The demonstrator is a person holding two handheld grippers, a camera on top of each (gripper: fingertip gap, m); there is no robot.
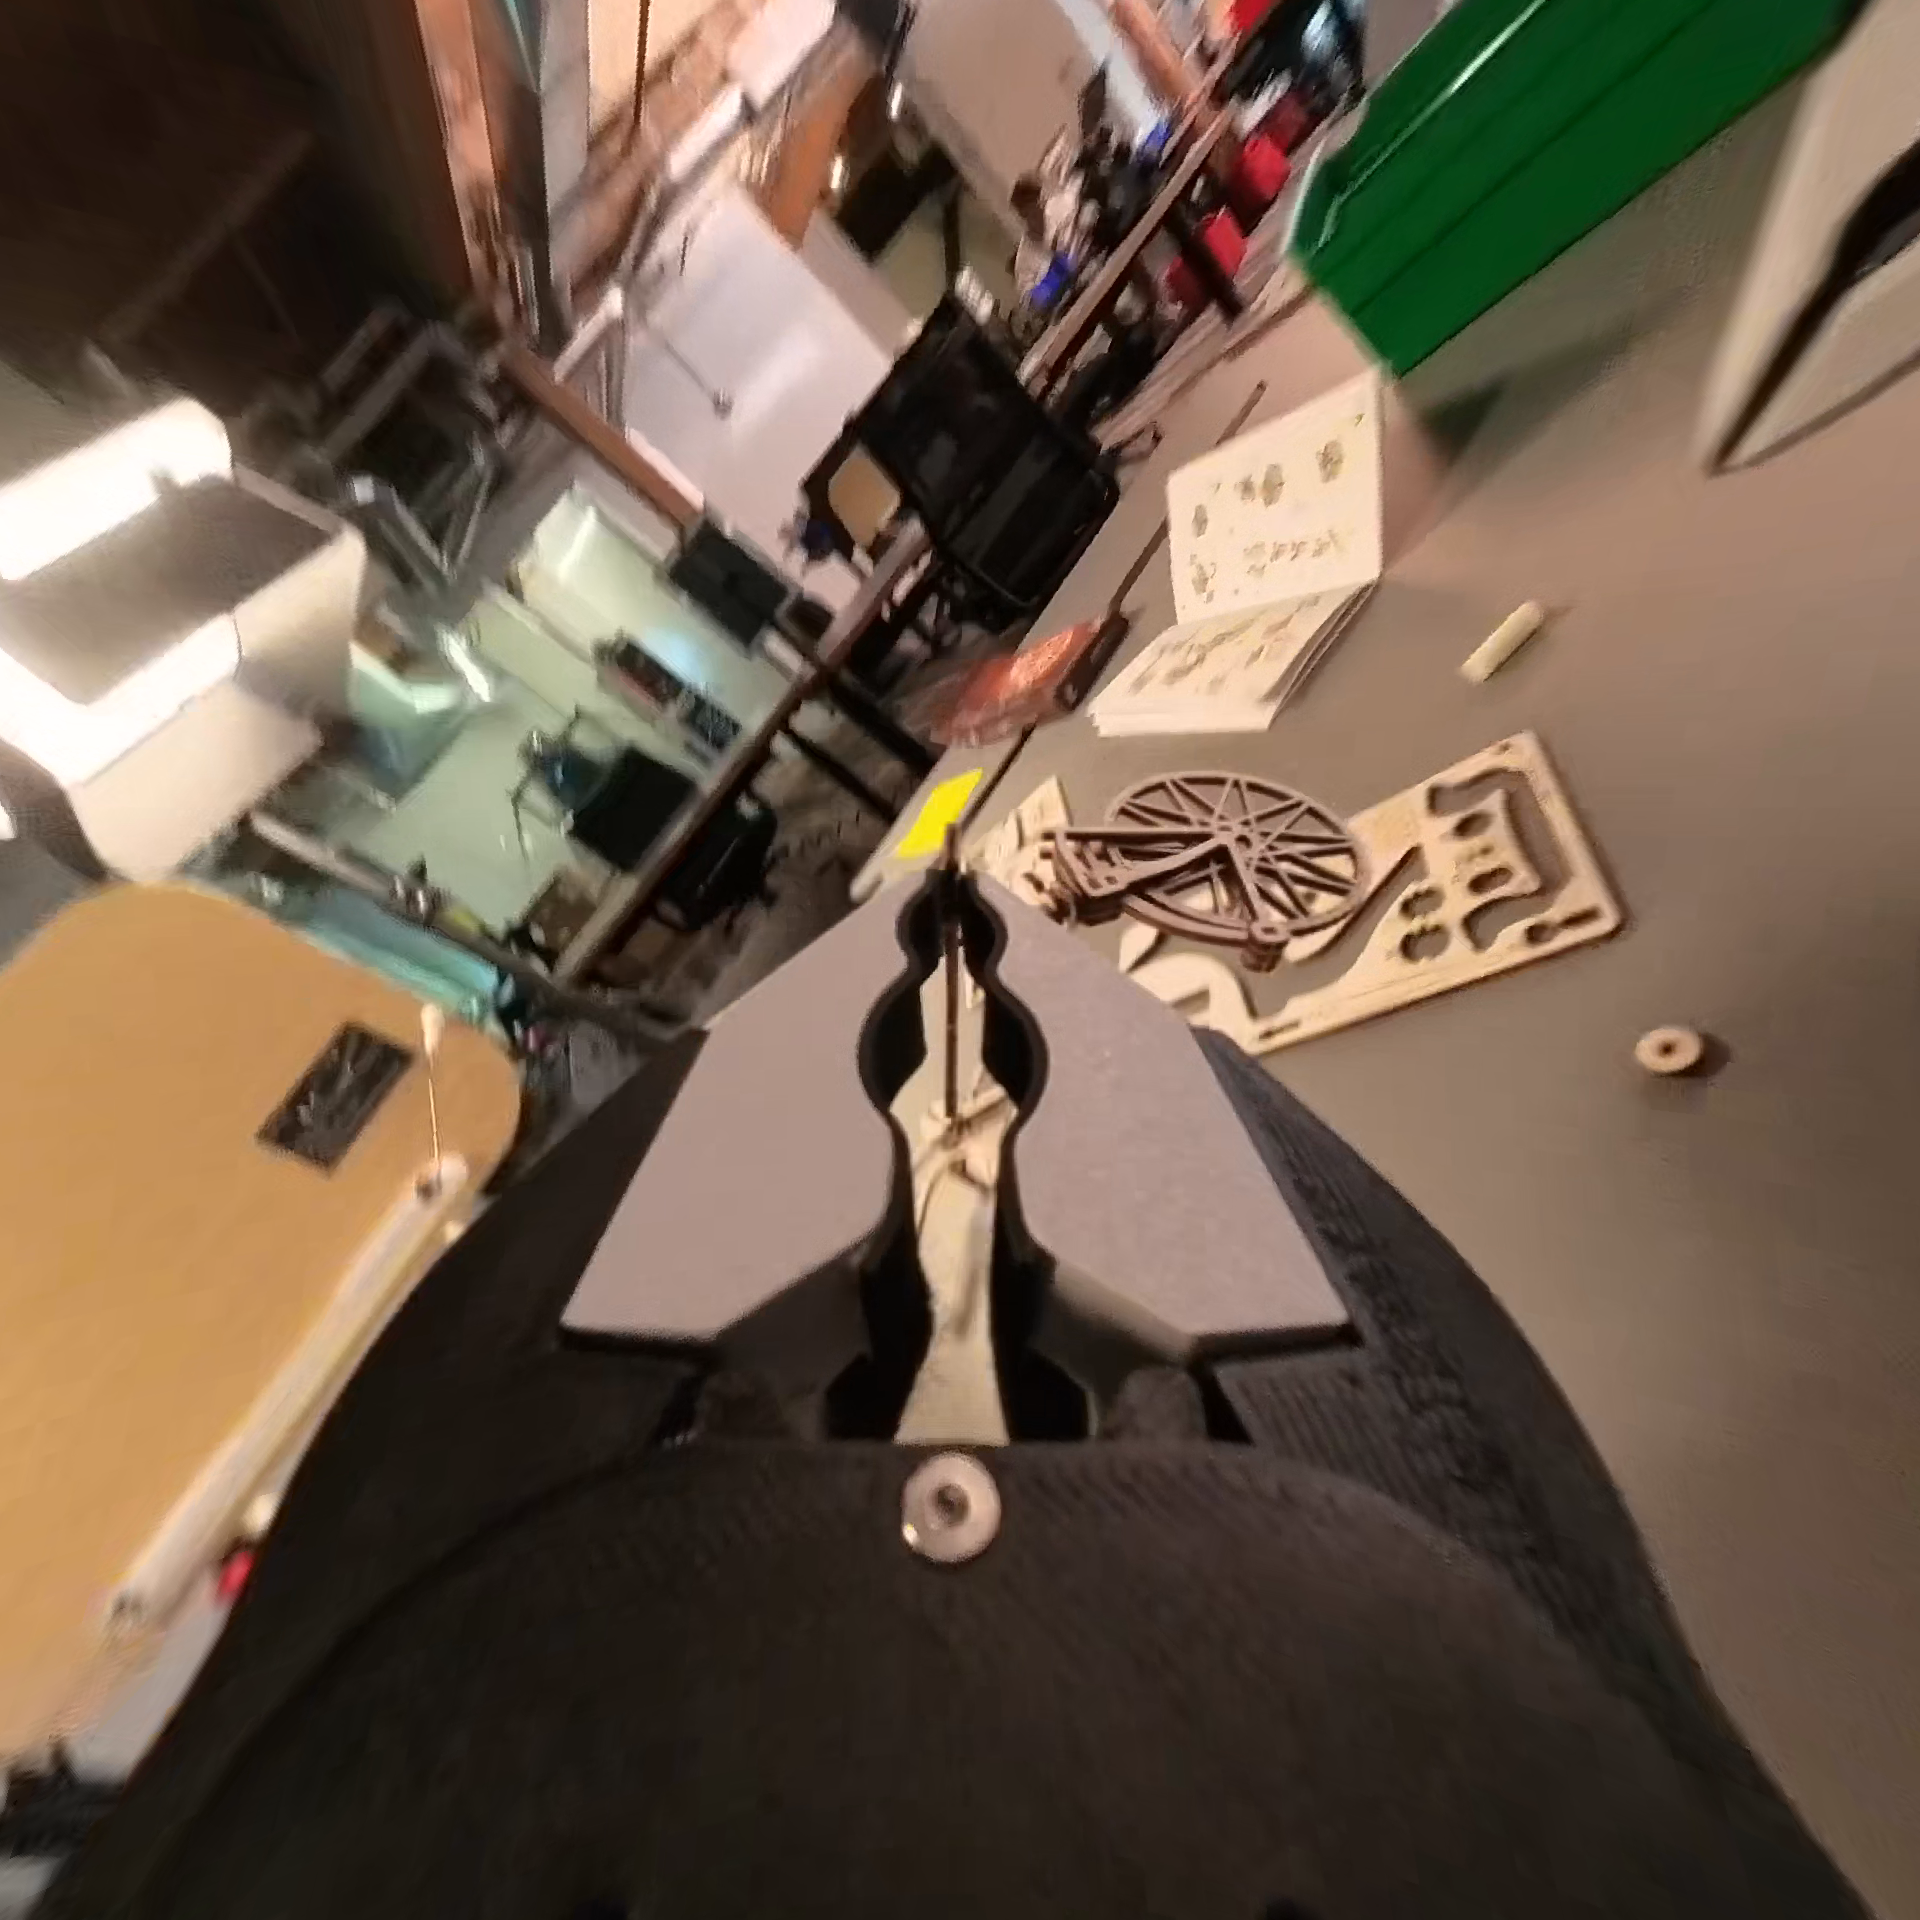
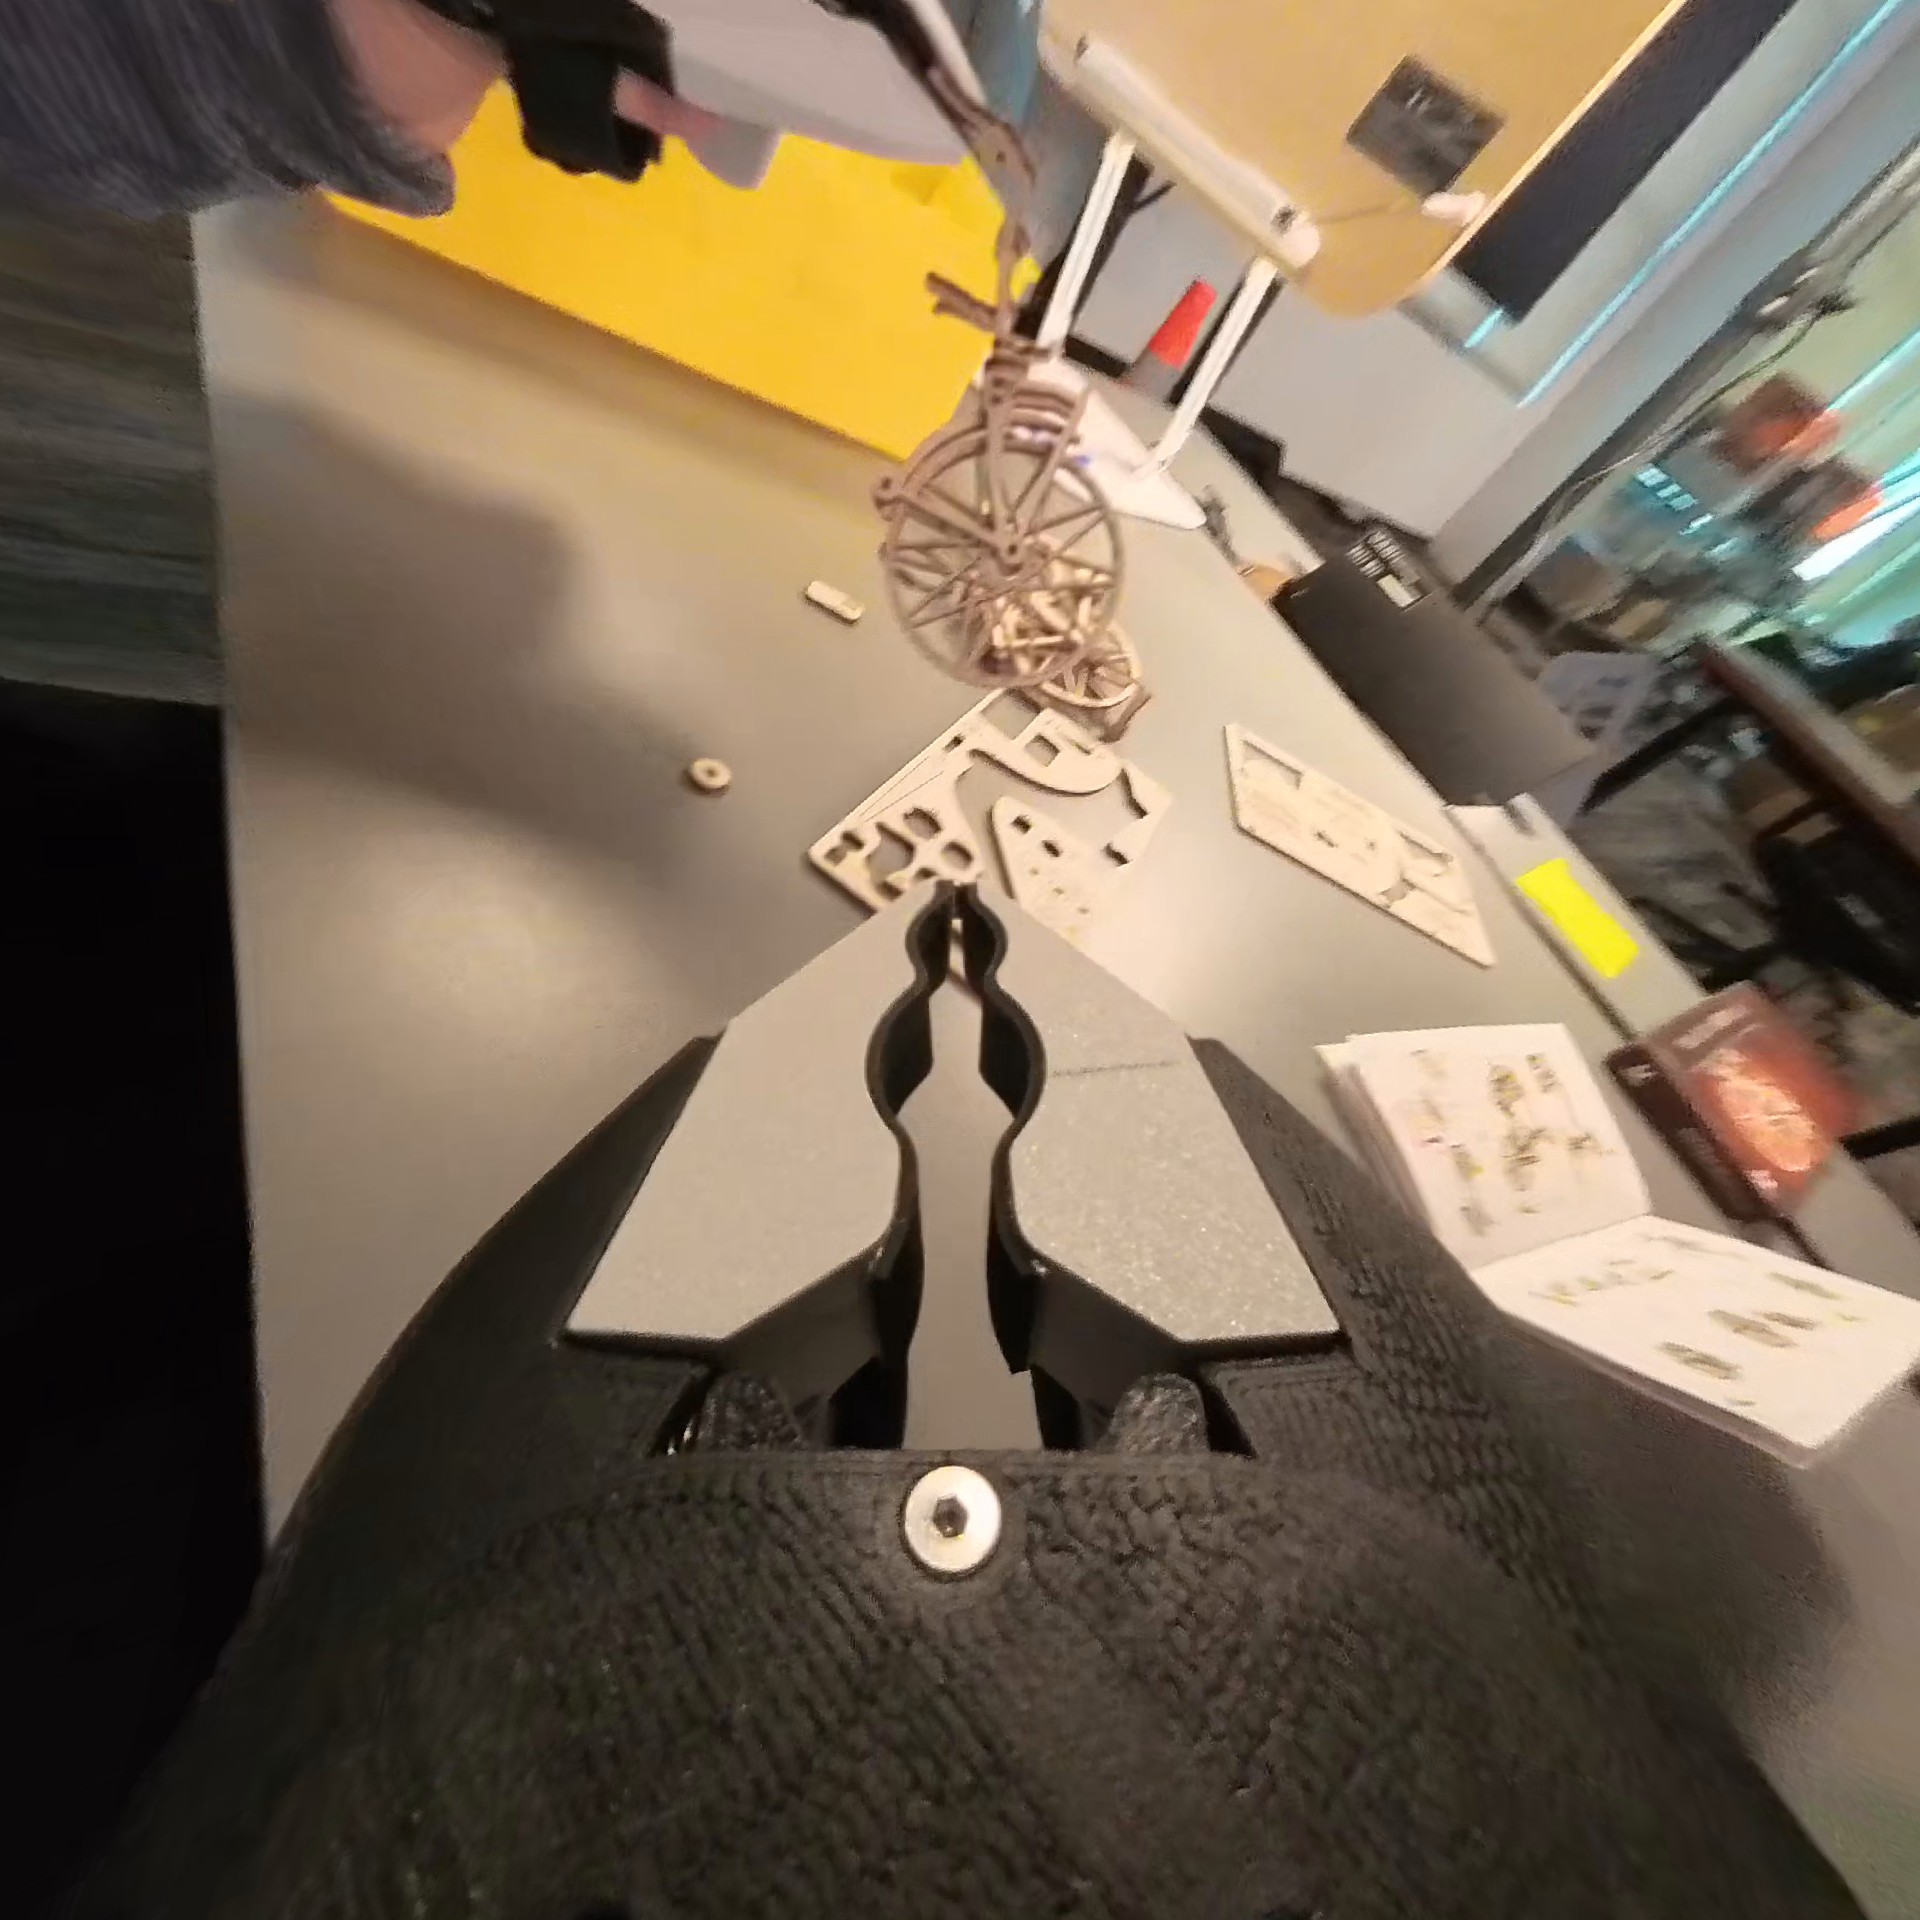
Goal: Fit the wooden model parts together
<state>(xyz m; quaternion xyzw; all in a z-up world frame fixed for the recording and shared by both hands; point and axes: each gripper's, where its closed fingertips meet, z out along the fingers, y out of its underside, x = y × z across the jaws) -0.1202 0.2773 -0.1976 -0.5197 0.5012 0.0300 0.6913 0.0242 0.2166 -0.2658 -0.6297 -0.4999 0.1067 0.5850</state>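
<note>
My left hand-held gripper [image 1: 951,883] is closed on the brown wooden spoked-wheel model [image 2: 997,540]. In its own camera I see the model only edge-on, as a thin dark strip between the fingers. From the right wrist view the model hangs in the air below that gripper, above the grey surface [image 2: 468,831], with its large wheel lowest. A person's hand in a black fingerless glove [image 2: 582,94] holds that gripper at the top of the view. My right hand-held gripper [image 2: 951,904] has its fingers drawn together at the tips. It sits low over the surface, just short of a pale plywood cut-out sheet [image 2: 914,842]. I cannot tell whether anything tiny is pinched there. A second, smaller spoked wooden wheel assembly [image 1: 1226,862] lies on the surface, partly on the cut-out sheet. Another pale cut-out sheet [image 2: 1361,842] lies to its right, near the surface edge. A small wooden ring [image 2: 709,774] lies alone on bare surface, left of the sheets, and a little oblong wooden piece [image 2: 834,603] lies farther back. An open white instruction booklet [image 2: 1507,1143] rests at the right. In the left wrist view a short pale cylinder [image 1: 1501,641] lies beside the booklet, and a green plastic bin [image 1: 1538,156] stands behind it.
</note>
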